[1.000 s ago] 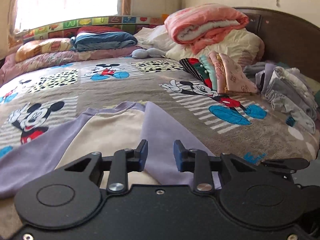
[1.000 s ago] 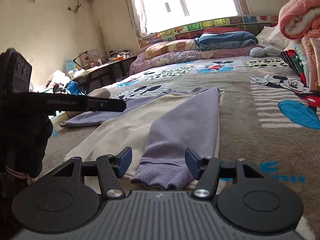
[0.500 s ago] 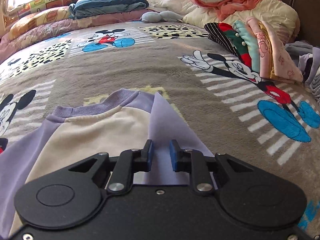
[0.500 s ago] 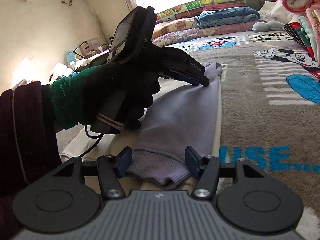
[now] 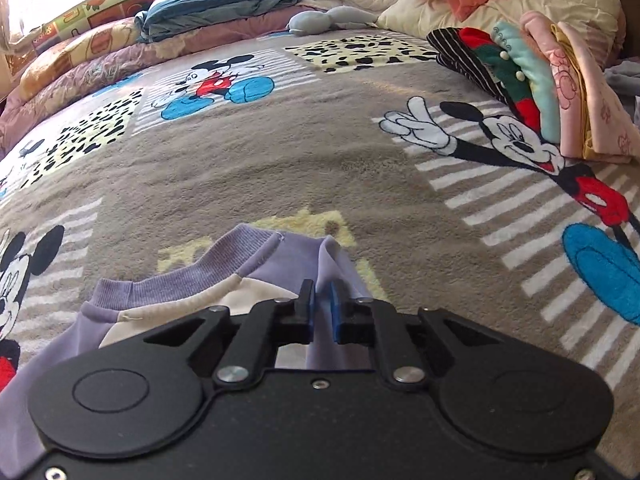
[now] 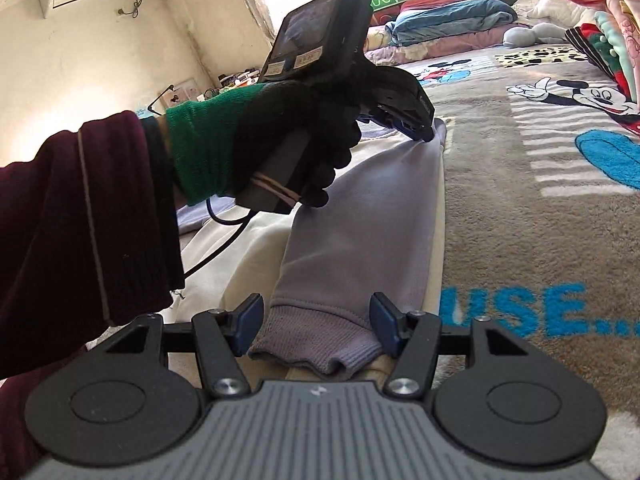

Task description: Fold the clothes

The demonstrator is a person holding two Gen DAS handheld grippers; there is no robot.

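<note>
Right gripper [image 6: 316,322] sits wide open, the purple cuff [image 6: 316,350] of the sweatshirt's folded sleeve [image 6: 360,220] lying loose between its fingers. Farther up the blanket [image 5: 280,160], left gripper [image 5: 321,307] is pinched nearly closed on the sweatshirt [image 5: 256,264] by its collar.

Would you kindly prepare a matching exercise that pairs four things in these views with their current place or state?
Things:
1. left gripper
2. right gripper
3. ribbed lilac sleeve cuff
4. leaning stack of folded colourful clothes

Places or states:
A. lying between two wide-open blue pads
B. propped at the far right of the Mickey Mouse blanket
C. pinched on the shoulder fold of the lilac and cream sweatshirt
D. open, low over the near end of the folded sleeve

Pairs: 1-C, 2-D, 3-A, 4-B
</note>
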